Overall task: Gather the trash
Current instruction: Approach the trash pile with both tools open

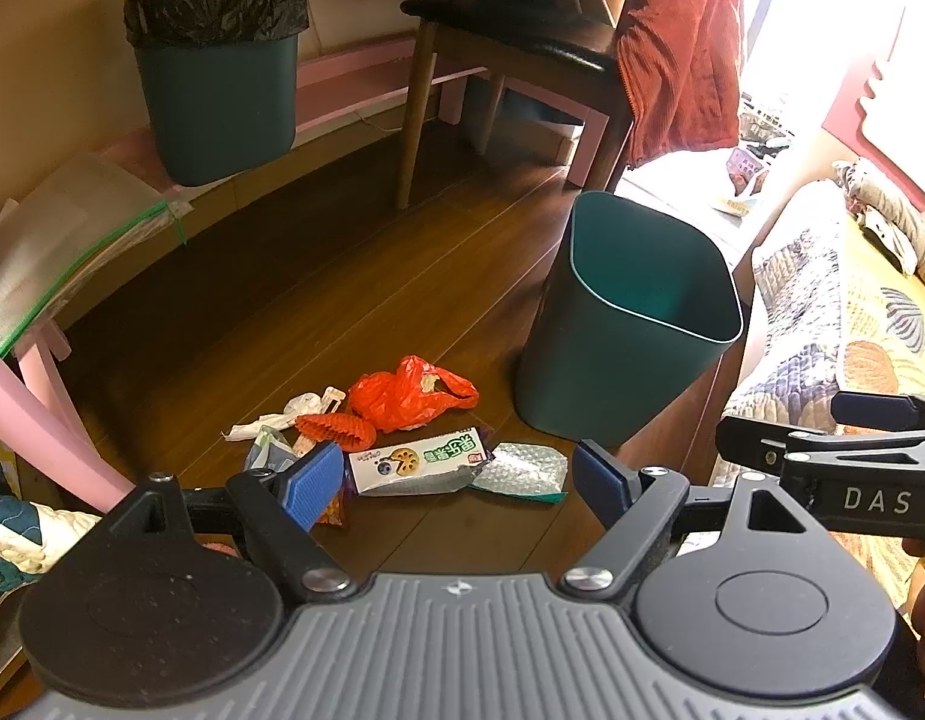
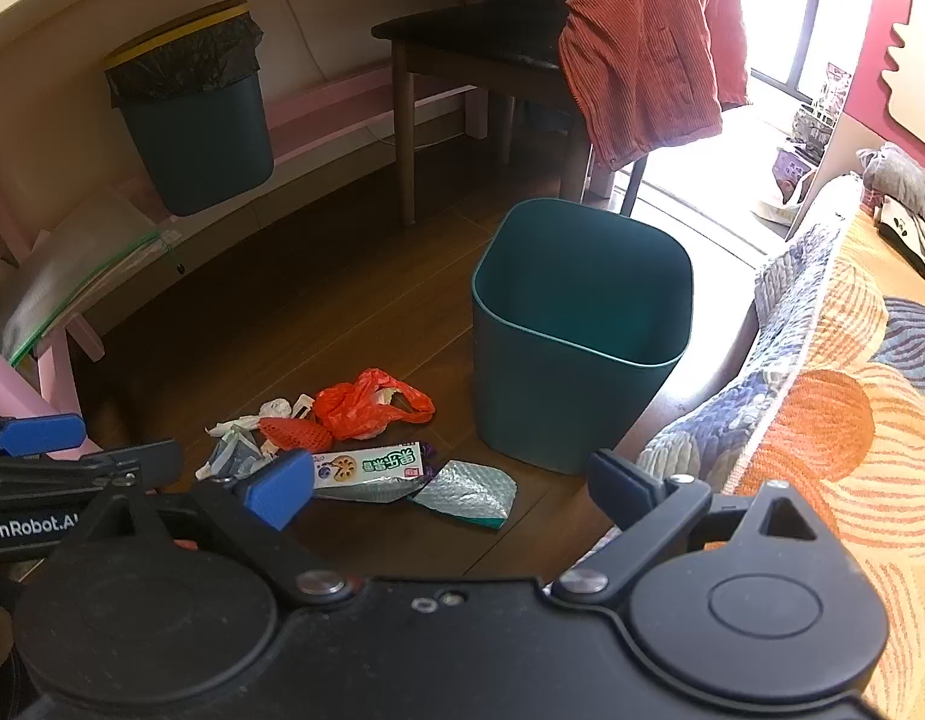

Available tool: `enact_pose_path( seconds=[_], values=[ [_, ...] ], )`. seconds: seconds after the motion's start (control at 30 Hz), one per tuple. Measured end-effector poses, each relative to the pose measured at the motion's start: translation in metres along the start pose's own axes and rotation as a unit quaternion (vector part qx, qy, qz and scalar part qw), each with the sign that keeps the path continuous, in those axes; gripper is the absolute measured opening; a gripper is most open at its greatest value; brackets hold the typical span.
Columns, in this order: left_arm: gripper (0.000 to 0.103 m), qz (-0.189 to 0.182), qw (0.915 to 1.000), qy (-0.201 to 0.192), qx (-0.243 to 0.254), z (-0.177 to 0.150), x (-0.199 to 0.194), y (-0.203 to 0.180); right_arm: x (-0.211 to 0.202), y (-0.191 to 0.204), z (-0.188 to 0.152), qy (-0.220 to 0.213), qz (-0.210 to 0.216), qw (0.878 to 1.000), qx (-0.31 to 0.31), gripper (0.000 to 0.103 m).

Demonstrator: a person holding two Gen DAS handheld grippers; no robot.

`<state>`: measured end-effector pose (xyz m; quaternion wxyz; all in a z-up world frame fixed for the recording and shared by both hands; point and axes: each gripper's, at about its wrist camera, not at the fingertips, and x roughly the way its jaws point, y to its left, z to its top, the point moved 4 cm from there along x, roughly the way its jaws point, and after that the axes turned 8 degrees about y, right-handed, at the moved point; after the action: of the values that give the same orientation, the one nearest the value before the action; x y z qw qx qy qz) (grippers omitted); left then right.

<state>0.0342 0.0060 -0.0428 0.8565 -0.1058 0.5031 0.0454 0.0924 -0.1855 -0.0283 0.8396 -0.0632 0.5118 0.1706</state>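
While nothing is held, left gripper (image 1: 453, 483) and right gripper (image 2: 447, 489) wide apart above litter pile (image 1: 396, 438), lower centre; empty bin (image 1: 636, 324) right. Next: descend, pinch one piece.

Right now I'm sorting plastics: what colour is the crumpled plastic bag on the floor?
Orange-red plastic bag; left wrist view.

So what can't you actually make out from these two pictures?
- Lined bin: inside hidden by its own wall, both views.
- Trash pile: left part covered by the left gripper fingers, left view.
- Open bin: bottom out of sight, both views.
- Window area: overexposed.
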Motion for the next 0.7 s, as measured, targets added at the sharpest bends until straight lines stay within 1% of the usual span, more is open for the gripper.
enact_pose_path(
  seconds=[0.17, 0.5, 0.7],
  values=[
    [0.084, 0.001, 1.0000, 0.004, -0.004, 0.001, 0.002, 0.000, 0.003, 0.001, 0.001, 0.007, -0.003, 1.000, -0.003, 0.098],
    [0.084, -0.010, 0.9997, 0.017, -0.012, 0.000, 0.007, 0.002, 0.005, 0.001, 0.002, 0.010, -0.001, 1.000, -0.005, 0.098],
    [0.084, -0.005, 0.9997, 0.022, -0.012, 0.000, 0.011, 0.001, 0.006, 0.000, 0.002, 0.015, 0.002, 1.000, -0.005, 0.097]
  ],
)
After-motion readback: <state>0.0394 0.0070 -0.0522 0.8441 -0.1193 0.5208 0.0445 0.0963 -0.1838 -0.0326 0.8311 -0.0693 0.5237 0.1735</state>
